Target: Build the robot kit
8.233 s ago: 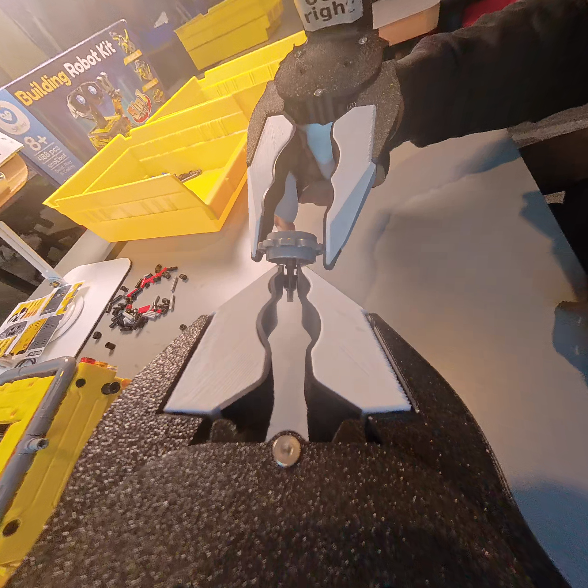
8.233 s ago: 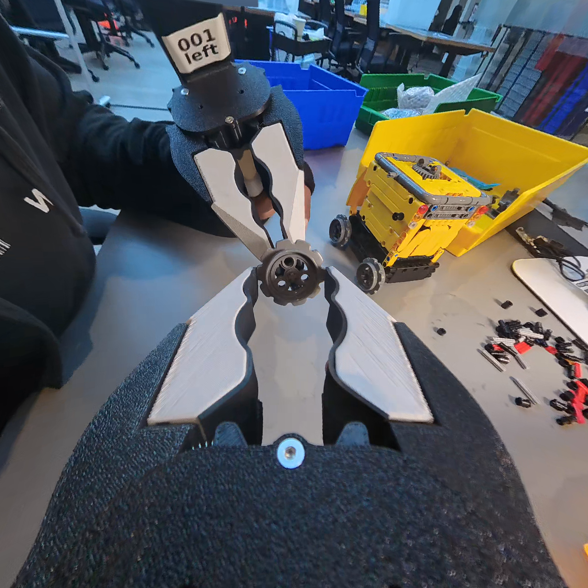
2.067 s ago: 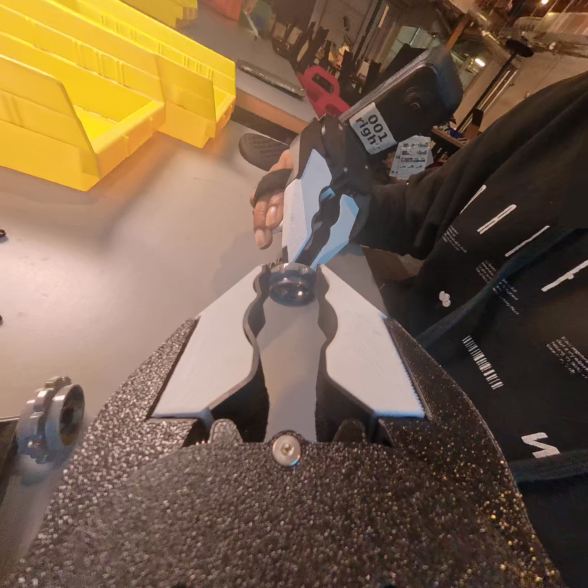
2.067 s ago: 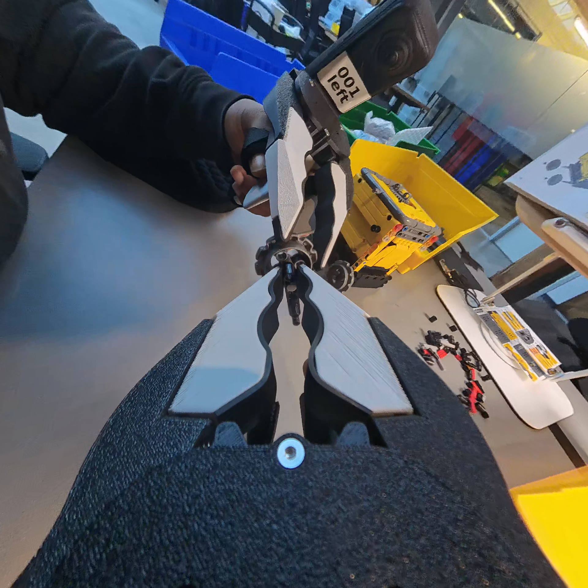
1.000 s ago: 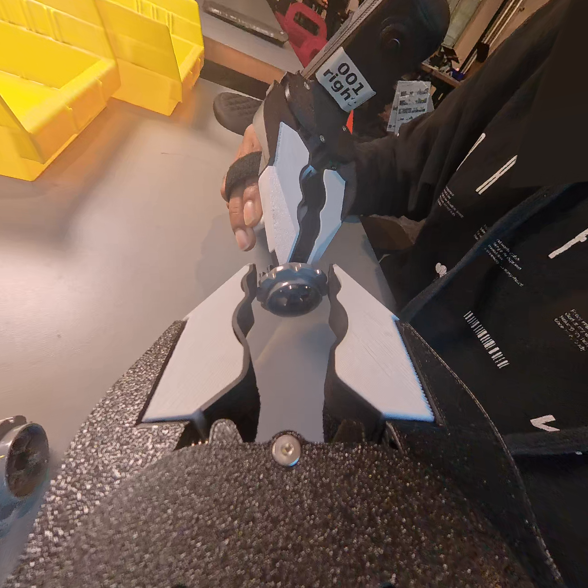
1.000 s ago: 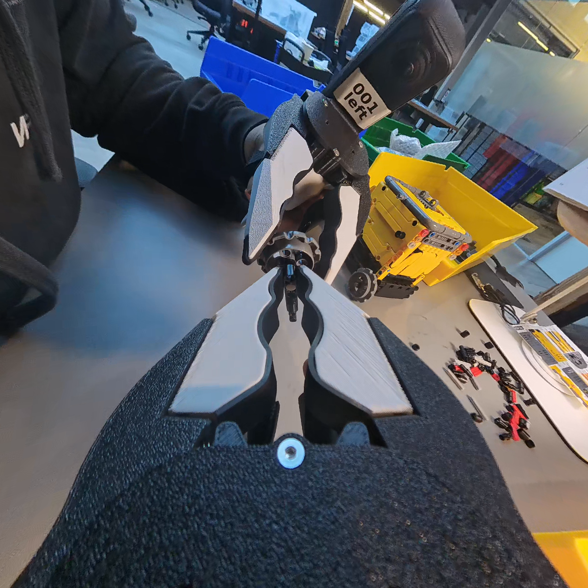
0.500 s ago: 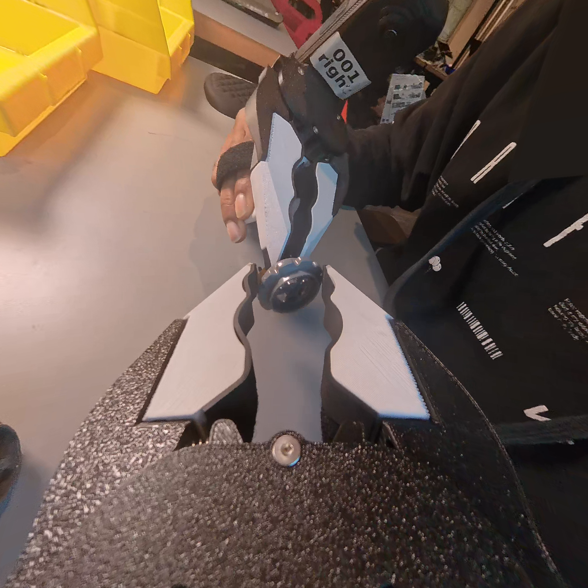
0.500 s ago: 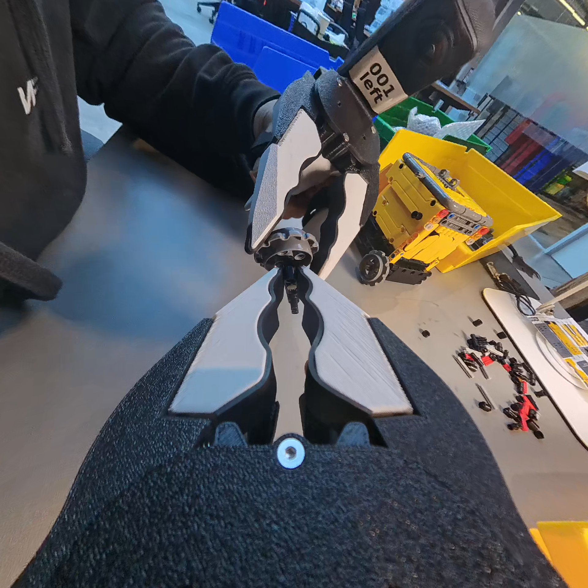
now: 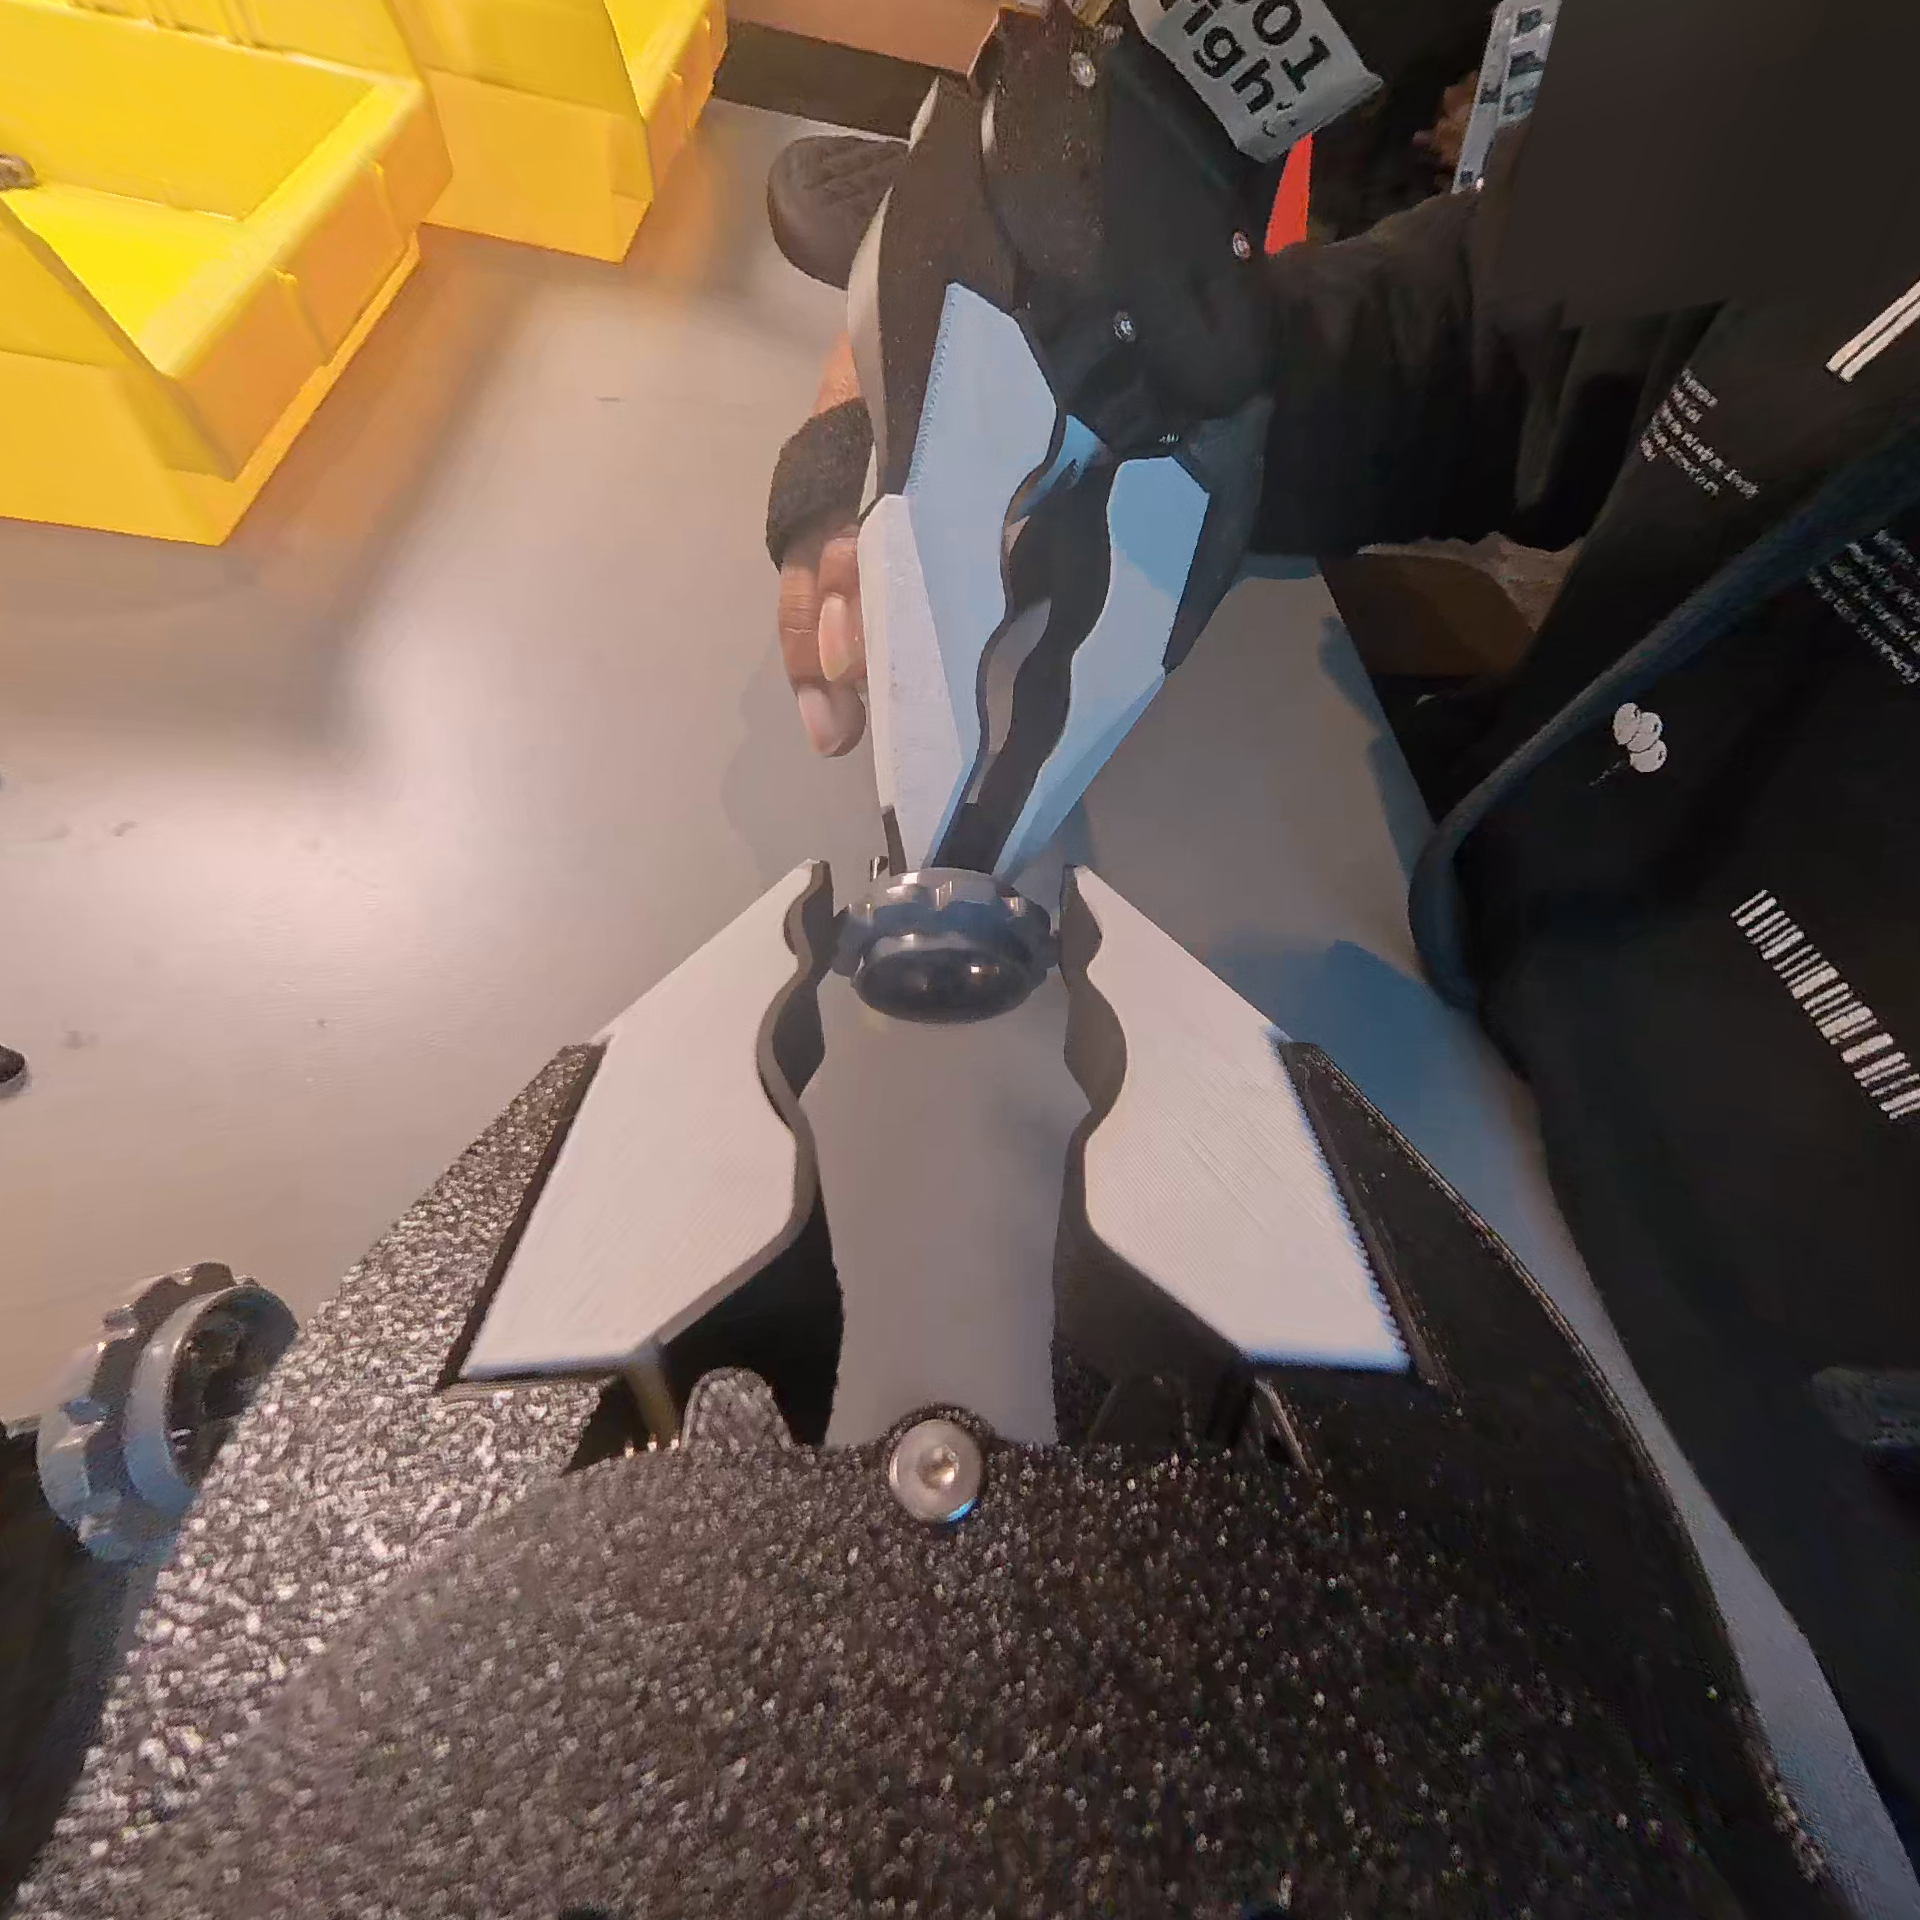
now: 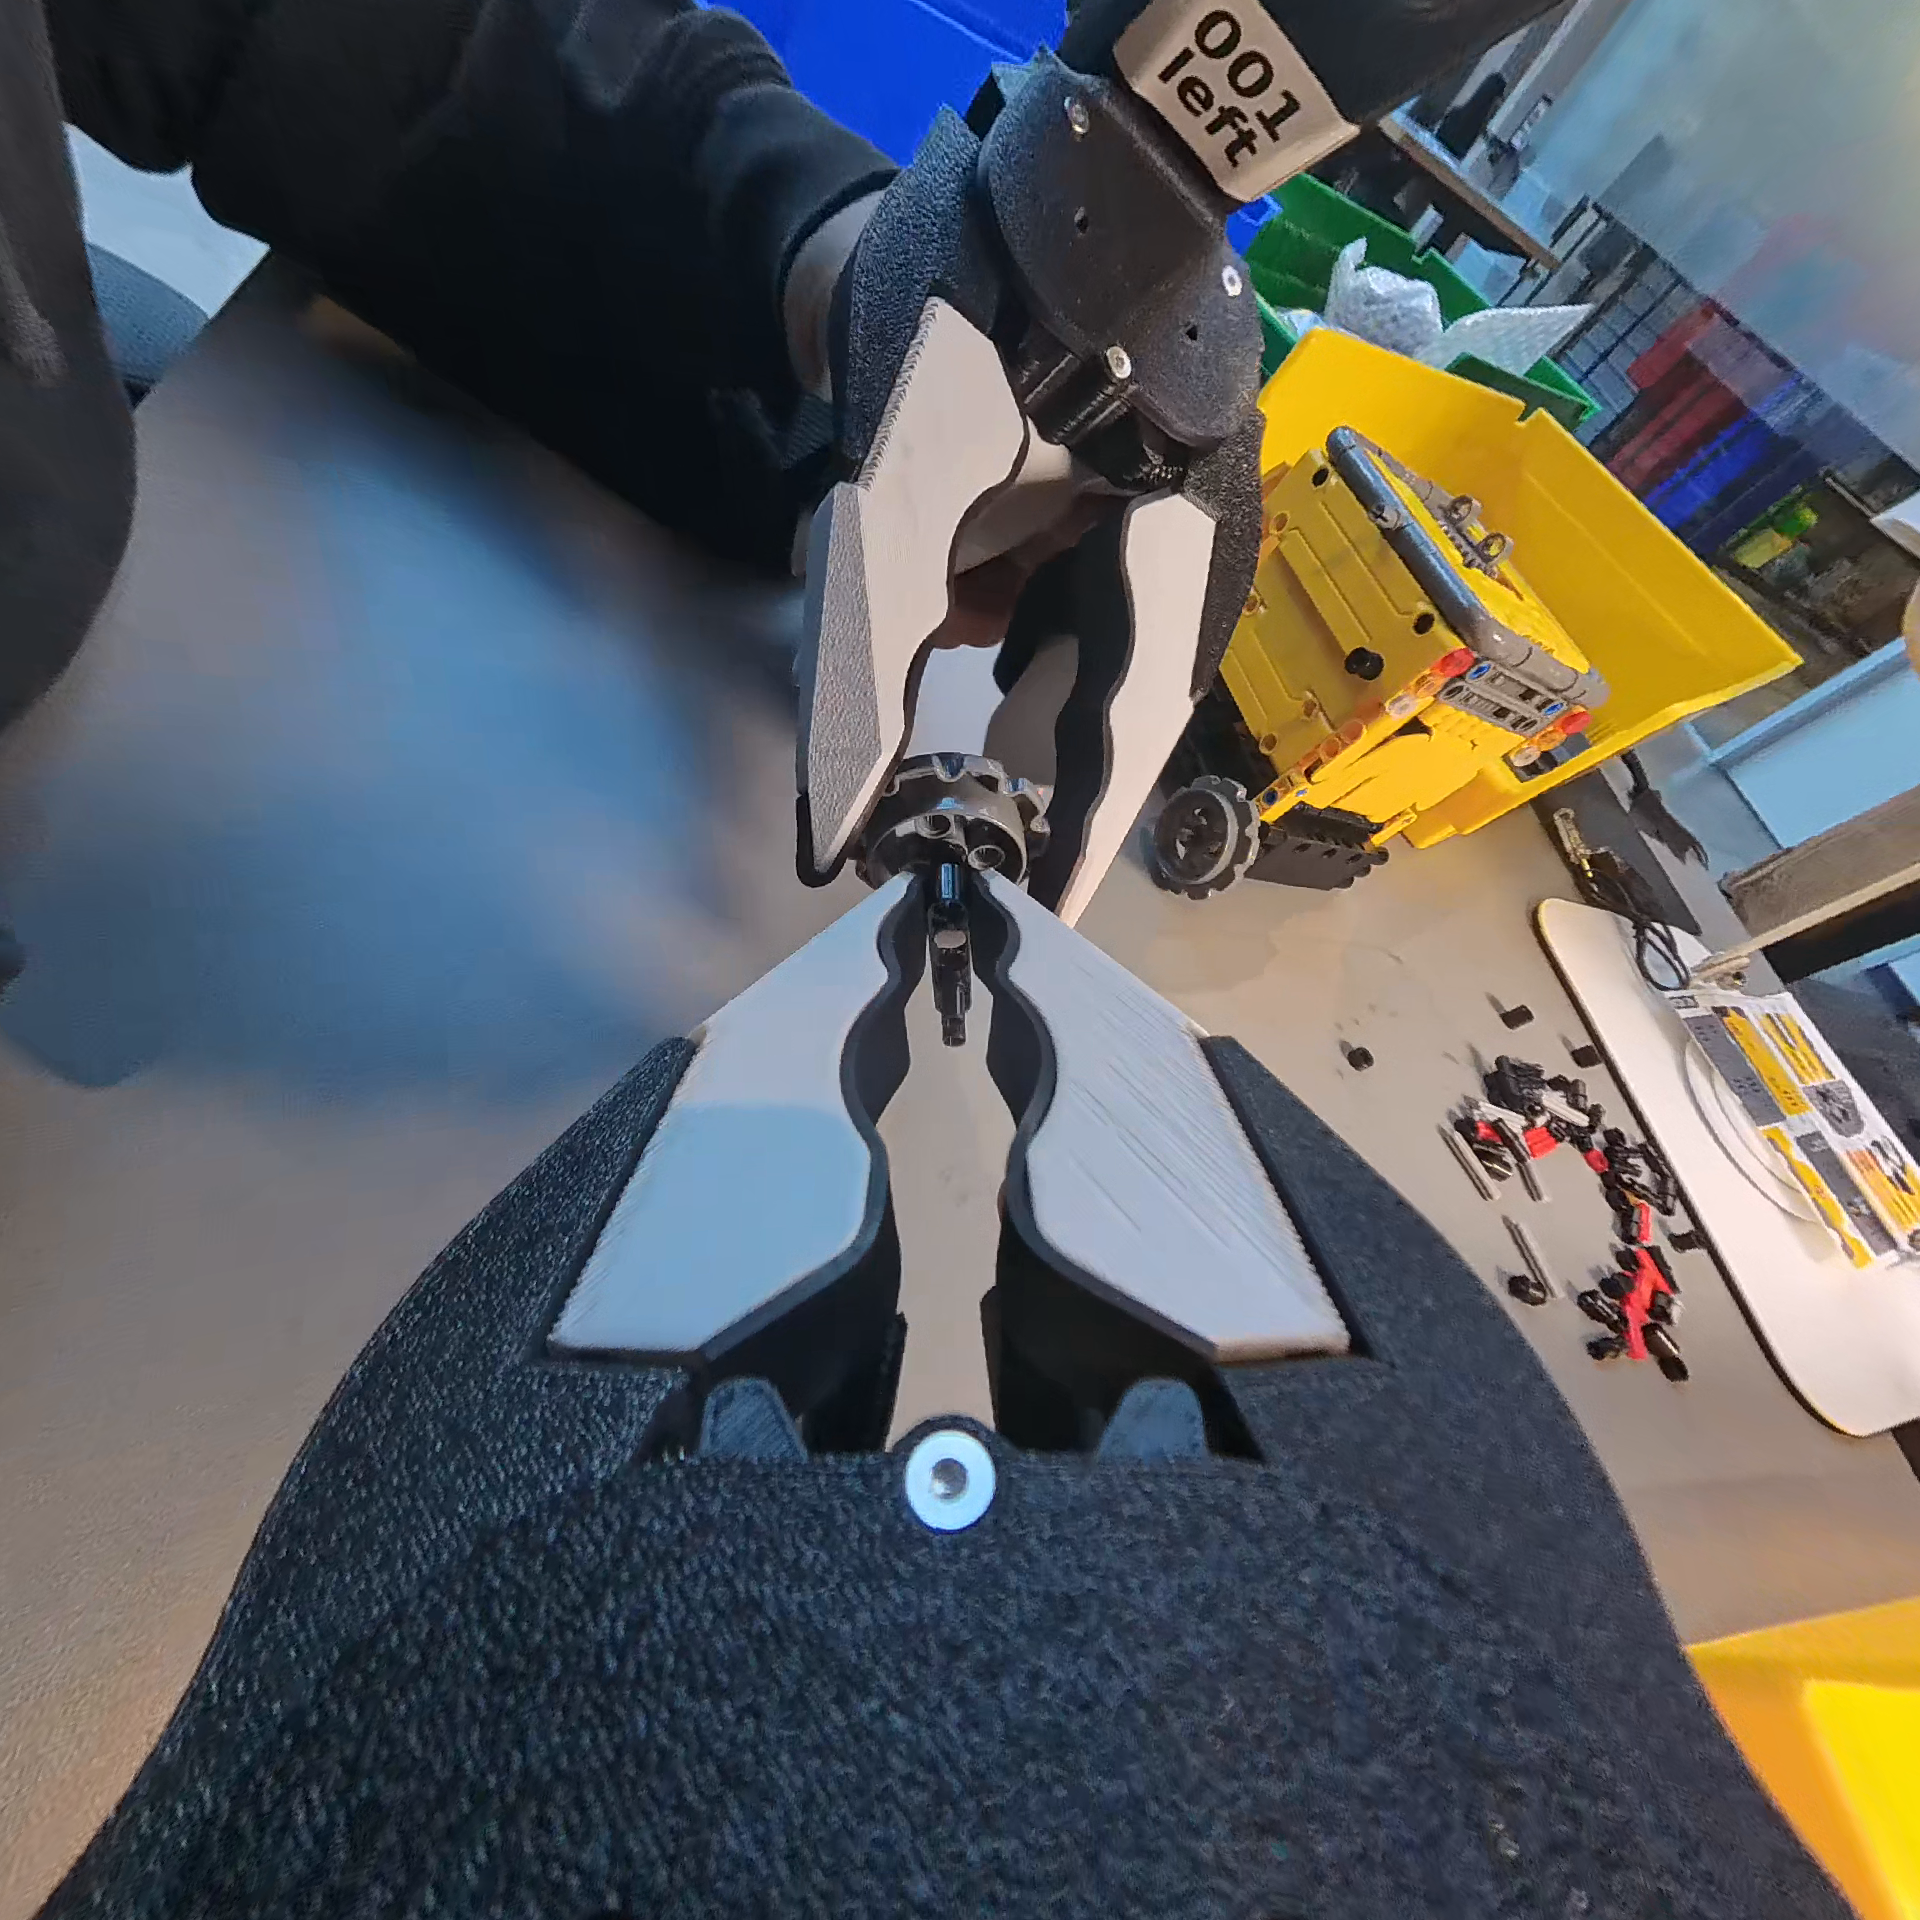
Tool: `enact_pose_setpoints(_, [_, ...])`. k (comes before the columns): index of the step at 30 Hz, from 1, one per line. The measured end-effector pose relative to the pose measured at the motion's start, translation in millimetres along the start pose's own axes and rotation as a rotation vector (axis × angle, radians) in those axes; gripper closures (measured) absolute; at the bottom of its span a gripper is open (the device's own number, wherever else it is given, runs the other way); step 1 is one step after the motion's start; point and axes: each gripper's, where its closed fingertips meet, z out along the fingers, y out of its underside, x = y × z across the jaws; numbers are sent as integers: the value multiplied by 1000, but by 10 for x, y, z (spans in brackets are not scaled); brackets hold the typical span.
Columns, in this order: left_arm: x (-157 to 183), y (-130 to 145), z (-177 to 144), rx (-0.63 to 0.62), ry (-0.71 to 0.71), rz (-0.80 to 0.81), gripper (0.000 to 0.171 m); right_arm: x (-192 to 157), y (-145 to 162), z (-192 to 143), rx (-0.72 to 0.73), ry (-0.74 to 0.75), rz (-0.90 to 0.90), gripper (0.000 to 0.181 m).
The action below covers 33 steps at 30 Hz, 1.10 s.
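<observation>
My left gripper [image 9: 945, 914] is shut on a grey toothed wheel [image 9: 943, 951], which it holds by the rim above the grey table. My right gripper [image 10: 948, 894] is shut on a short black pin [image 10: 948, 966]. The pin's tip sits at the hub of the wheel [image 10: 951, 821]. The two grippers meet tip to tip. The right gripper [image 9: 971, 862] comes down onto the wheel from above in the left wrist view. The left gripper [image 10: 940, 842] hangs over the pin in the right wrist view. How deep the pin sits in the hub is hidden.
A yellow brick-built vehicle [image 10: 1392, 665] with black wheels stands before a yellow bin [image 10: 1621, 540]. Small black and red parts [image 10: 1579, 1195] lie beside a white board [image 10: 1704, 1226] with a printed sheet. More yellow bins [image 9: 208, 260] stand far left. Another grey wheel [image 9: 156, 1392] shows bottom left. Only a small space, under 4 cm, lies between the two pairs of fingers.
Both grippers have kept their hold and drawn closer together. The wheel has tipped, so its toothed rim now faces the left camera. The right gripper stands steeper over it.
</observation>
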Motion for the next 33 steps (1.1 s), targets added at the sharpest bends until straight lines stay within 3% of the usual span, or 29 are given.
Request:
enact_pose_setpoints(13, [60, 2, 26, 20, 50, -1, 130, -75, 6, -2, -40, -64, -109, 173])
enact_pose_setpoints(16, [18, -2, 20, 16, -8, 44, 130, -24, 2, -5, -44, -47, -80, 175])
enact_pose_setpoints(18, [-33, 25, 53, -19, -74, 96, 119, 9, -16, -8, -44, -34, -59, 175])
enact_pose_setpoints(26, [-108, 108, 85, -145, -173, 205, 130, 20, 41, 51, -110, -45, -51, 175])
enact_pose_setpoints(33, [-20, -53, 15, -46, -110, 167, 131, 37, -114, -22, 15, -92, 23, 175])
